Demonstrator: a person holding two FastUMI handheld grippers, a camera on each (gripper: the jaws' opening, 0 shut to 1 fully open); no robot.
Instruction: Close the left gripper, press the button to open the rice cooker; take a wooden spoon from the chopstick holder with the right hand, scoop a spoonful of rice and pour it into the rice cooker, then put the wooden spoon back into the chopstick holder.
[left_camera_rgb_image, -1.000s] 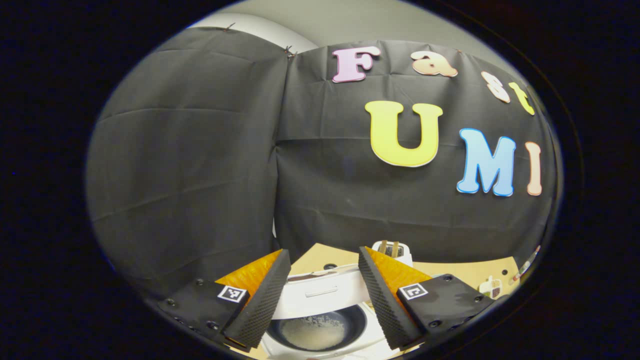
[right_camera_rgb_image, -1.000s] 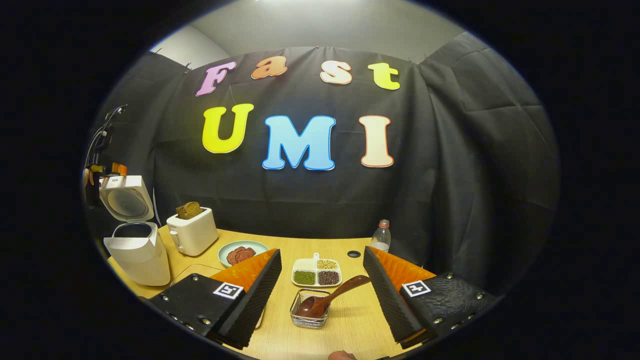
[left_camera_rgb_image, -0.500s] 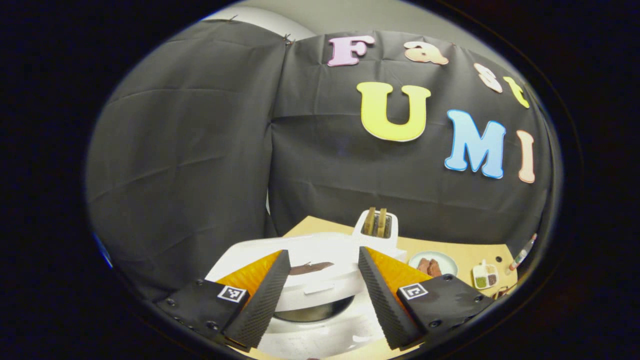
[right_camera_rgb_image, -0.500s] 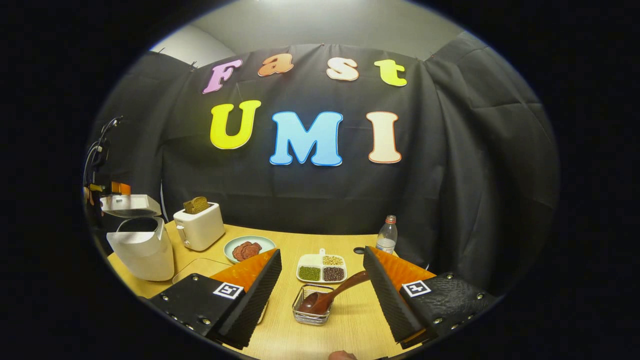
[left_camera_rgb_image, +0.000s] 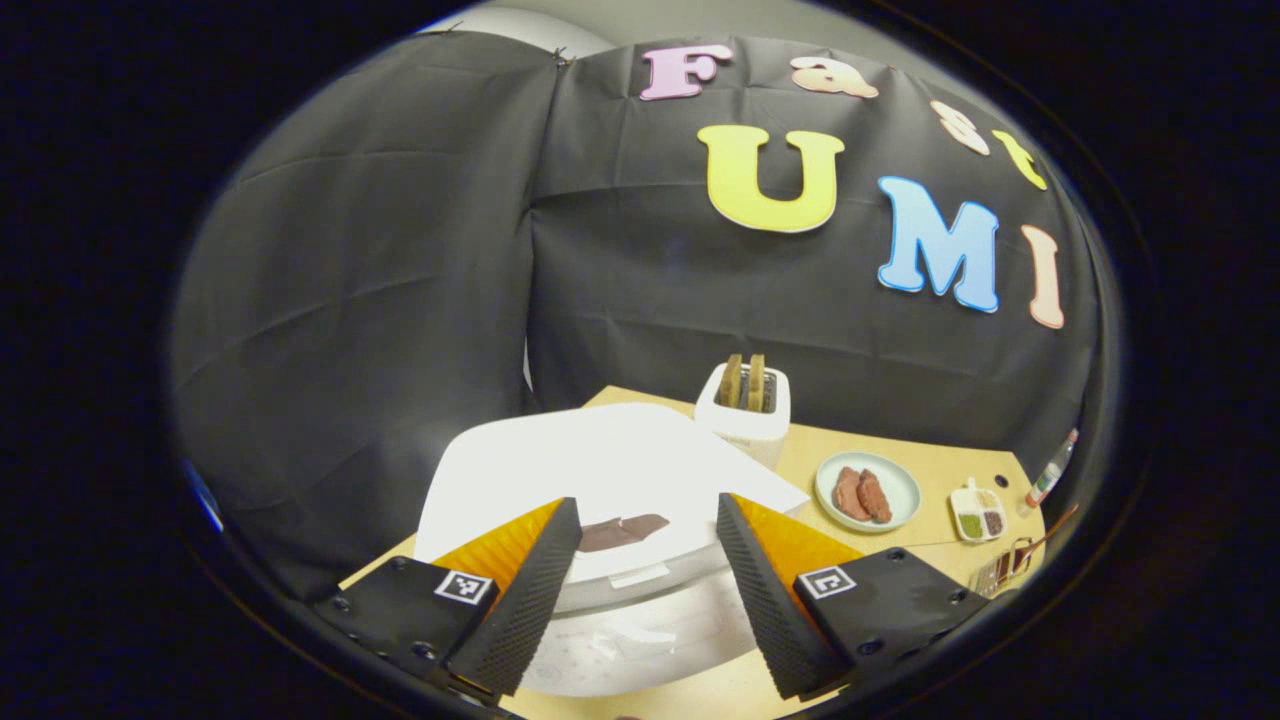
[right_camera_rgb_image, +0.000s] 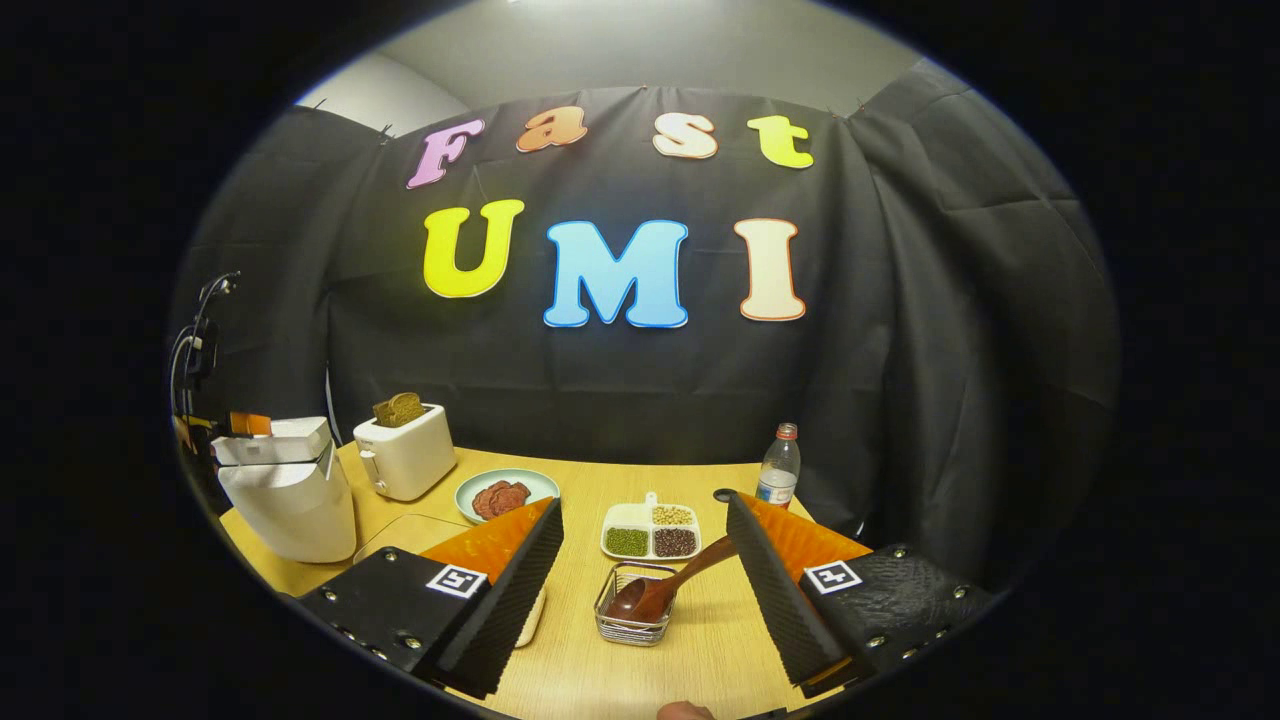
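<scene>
**Spoon back in its holder, cooker lid down**

The white, boxy plastic rice cooker (right_camera_rgb_image: 285, 490) stands at the left end of the pale wooden table (right_camera_rgb_image: 700, 640) with its lid lying flat on the body. In the left gripper view the lid's broad white top (left_camera_rgb_image: 600, 470) sits just beyond the left gripper (left_camera_rgb_image: 640, 580), whose fingers are spread apart with nothing between them. The right gripper (right_camera_rgb_image: 645, 590) is likewise released and empty, hovering above the table.

The dark brown wooden spoon (right_camera_rgb_image: 665, 585) rests in the small wire-mesh chopstick holder (right_camera_rgb_image: 630, 615), bowl down, handle leaning up toward the right finger without touching it as far as I can tell.

Judging from this layout, the scooping and the return of the spoon look done: the spoon is in its holder and neither gripper carries anything. With the lid down I cannot see whether there is rice inside, so the pour itself cannot be checked. Nothing obvious appears left beyond drawing the grippers away.

Counted in the right gripper view: one rice cooker, one wooden spoon, one wire holder, one white toaster (right_camera_rgb_image: 405, 455) with brown bread showing in it, one pale green round plate (right_camera_rgb_image: 505, 495) with reddish slices, one white divided dish (right_camera_rgb_image: 650, 530) with three fillings (green, dark, pale), and one clear plastic bottle (right_camera_rgb_image: 778, 470) with a red cap.
</scene>
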